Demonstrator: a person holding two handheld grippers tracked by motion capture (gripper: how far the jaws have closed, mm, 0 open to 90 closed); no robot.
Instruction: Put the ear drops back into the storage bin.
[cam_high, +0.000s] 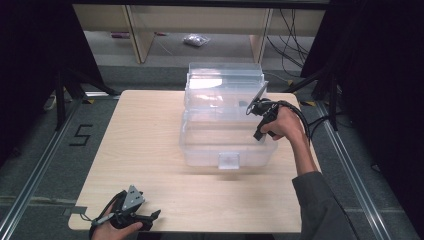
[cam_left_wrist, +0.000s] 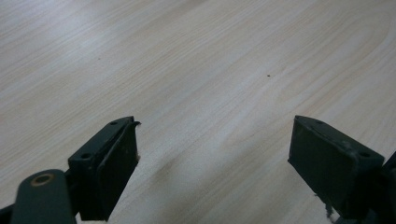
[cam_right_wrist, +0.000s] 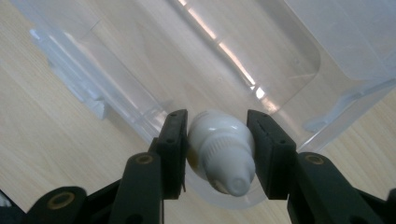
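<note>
A clear plastic storage box (cam_high: 200, 150) stands open at the table's middle back, its lid tipped up behind it. My right gripper (cam_high: 248, 106) hangs over the box's right side, held by a hand. In the right gripper view that gripper (cam_right_wrist: 217, 128) is shut on a small white bottle (cam_right_wrist: 222, 151) with a ribbed cap and pointed nozzle, above the box's interior (cam_right_wrist: 224, 60). My left gripper (cam_high: 156, 215) rests at the table's front left edge. In the left gripper view it (cam_left_wrist: 215, 140) is open, with bare wood between its jaws.
The light wooden table (cam_high: 145, 145) has bare wood left of and in front of the box. Dark curtains flank both sides. On the floor beyond lie cables (cam_high: 292, 40) and a small plastic bag (cam_high: 196, 40). A "5" (cam_high: 80, 135) is marked on the floor at left.
</note>
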